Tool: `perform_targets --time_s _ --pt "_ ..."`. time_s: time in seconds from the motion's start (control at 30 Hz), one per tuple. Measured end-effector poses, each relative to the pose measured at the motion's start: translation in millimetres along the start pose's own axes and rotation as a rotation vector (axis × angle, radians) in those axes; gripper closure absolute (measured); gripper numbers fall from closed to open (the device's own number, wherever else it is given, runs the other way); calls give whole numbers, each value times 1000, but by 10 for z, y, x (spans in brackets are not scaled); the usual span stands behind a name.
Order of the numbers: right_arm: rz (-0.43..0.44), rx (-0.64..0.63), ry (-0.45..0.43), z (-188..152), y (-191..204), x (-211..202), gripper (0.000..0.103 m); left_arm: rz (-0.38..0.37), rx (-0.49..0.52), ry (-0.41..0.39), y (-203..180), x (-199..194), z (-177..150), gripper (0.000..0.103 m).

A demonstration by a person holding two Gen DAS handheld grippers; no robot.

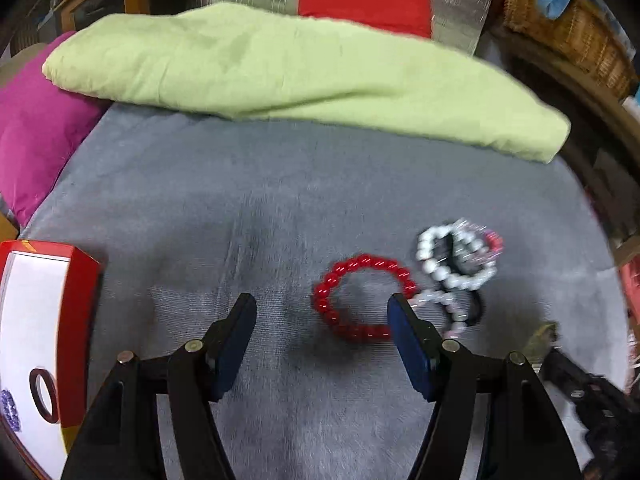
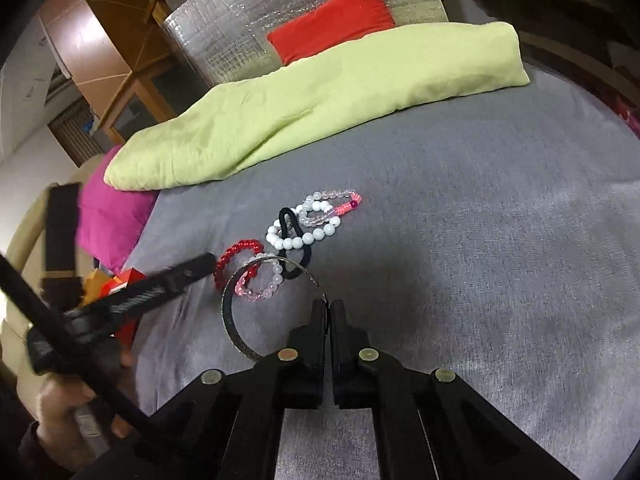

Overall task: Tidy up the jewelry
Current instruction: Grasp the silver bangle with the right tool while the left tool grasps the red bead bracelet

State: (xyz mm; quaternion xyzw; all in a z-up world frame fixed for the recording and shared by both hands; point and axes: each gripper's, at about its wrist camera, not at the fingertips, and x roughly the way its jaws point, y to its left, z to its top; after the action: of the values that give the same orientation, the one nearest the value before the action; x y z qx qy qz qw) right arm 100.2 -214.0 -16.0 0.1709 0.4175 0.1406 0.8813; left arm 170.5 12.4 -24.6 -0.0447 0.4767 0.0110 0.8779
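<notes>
My left gripper (image 1: 322, 316) is open above the grey cloth (image 1: 240, 208), with the red bead bracelet (image 1: 360, 264) lying partly between its fingers. A white bead bracelet (image 1: 452, 264), a pale pink one (image 1: 448, 304) and a black hair tie (image 1: 476, 312) lie just right of it. A red jewelry box (image 1: 76, 320) with a white lining at the far left holds a dark ring (image 1: 42, 398) and purple beads (image 1: 10, 408). My right gripper (image 2: 329, 305) is shut on a thin silver bangle (image 2: 232, 320), held above the cloth near the pile (image 2: 308, 228). The left gripper also shows in the right wrist view (image 2: 192, 270).
A folded lime-green cloth (image 1: 280, 68) lies across the back of the grey surface, with a magenta cushion (image 1: 32, 140) at the left and a red pad (image 1: 364, 4) on silver foil behind. A wicker basket (image 1: 568, 28) stands at the back right.
</notes>
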Motion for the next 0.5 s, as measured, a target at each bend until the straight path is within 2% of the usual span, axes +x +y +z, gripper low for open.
perform_targets --time_s 0.03,0.07,0.1,0.13,0.3,0.5 --pt "5 2 -2 9 -15 -17 101 12 6 19 -2 64 -11 62" --pt "9 0 -6 16 -8 -25 101 19 13 43 -2 122 -26 78" --pt "11 -8 -12 23 14 -39 101 19 19 37 -9 144 -38 79" --pt "12 -12 -14 19 20 -53 101 29 34 21 -28 125 -53 94" --pt "14 -3 -12 19 12 -37 101 39 72 8 -72 20 -198 94" --pt "20 -7 -25 18 22 -63 101 11 60 -46 -69 -287 -514 94"
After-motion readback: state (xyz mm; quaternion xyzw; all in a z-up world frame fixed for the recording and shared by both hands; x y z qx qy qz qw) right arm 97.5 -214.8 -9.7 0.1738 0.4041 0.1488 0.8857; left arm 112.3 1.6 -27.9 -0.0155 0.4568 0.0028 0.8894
